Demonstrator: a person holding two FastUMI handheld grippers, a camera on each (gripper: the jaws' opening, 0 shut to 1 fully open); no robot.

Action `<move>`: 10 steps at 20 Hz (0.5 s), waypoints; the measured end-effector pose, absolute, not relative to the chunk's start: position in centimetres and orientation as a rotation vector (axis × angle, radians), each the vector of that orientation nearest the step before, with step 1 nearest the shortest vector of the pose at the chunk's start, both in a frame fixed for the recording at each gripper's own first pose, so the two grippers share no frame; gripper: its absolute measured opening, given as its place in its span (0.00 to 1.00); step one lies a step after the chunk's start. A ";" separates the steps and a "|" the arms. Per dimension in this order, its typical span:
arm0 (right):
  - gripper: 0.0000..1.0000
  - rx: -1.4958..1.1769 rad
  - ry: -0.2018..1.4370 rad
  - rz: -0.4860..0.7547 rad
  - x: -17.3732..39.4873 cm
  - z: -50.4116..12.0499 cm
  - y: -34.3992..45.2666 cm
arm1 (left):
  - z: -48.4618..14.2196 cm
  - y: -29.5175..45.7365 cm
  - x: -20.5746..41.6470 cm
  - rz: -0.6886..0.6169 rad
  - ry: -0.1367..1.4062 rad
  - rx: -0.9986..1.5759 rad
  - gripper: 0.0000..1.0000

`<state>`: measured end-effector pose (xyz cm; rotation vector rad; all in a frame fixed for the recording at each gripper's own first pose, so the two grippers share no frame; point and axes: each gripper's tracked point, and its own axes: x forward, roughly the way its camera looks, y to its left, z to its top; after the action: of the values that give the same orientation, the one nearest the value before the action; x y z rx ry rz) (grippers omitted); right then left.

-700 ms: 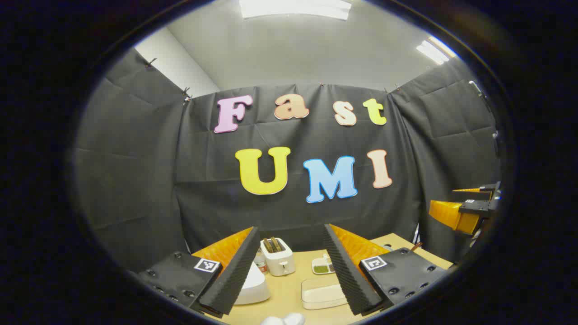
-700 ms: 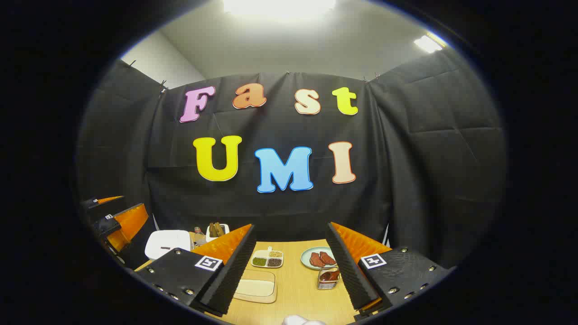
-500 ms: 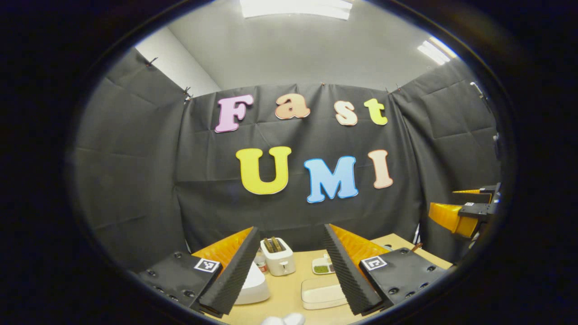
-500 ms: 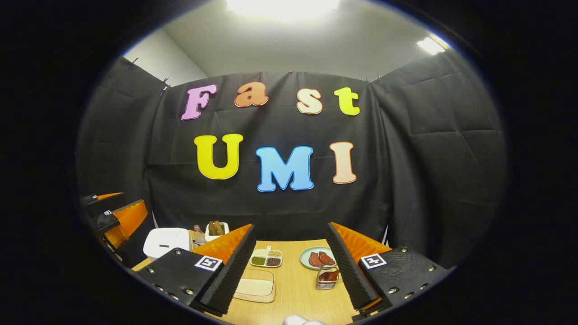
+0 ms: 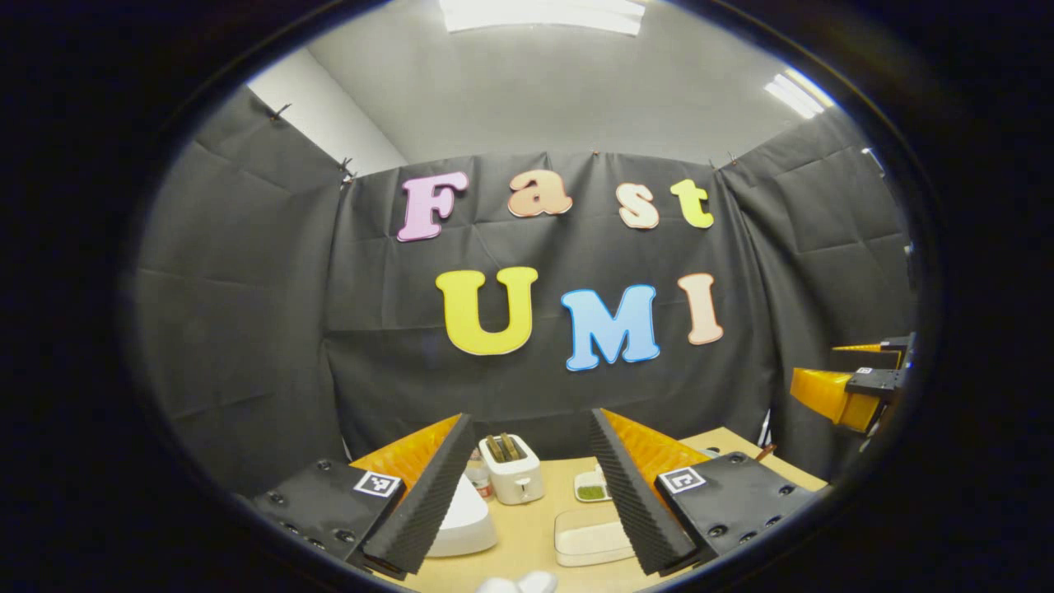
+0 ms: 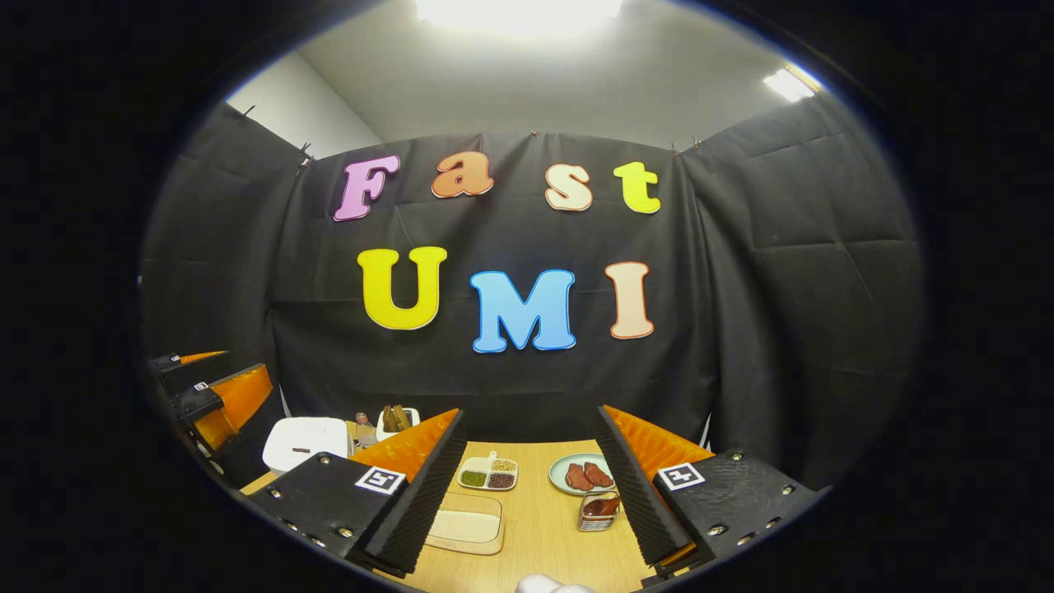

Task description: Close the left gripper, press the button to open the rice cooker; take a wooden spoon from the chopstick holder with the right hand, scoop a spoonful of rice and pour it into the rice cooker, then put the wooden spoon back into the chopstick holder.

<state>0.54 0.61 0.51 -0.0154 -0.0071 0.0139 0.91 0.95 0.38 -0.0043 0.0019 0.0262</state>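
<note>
1. Black cloth (image 5: 247, 313) hangs as the booth's wall on three sides, creased and pinned along its top edge.
2. Above the cloth, a pale grey ceiling (image 5: 560, 91) carries bright strip lights (image 5: 539, 12).
3. A white room wall (image 5: 325, 111) shows past the cloth's upper left corner.
4. A light wooden desk (image 6: 543, 527) meets the back cloth along its far edge.
</note>
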 end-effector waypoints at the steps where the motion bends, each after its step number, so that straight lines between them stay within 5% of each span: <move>1: 0.96 -0.020 -0.009 0.015 0.6 0.6 0.7 | 0.4 0.9 1.0 0.027 0.001 -0.003 0.99; 10: 0.96 -0.026 -0.003 0.017 1.4 0.3 0.8 | 0.3 1.1 2.0 0.030 0.009 -0.003 0.99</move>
<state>1.38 0.84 0.26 -0.0258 -0.0027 0.0169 2.02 1.09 0.34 -0.0029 0.0094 0.0303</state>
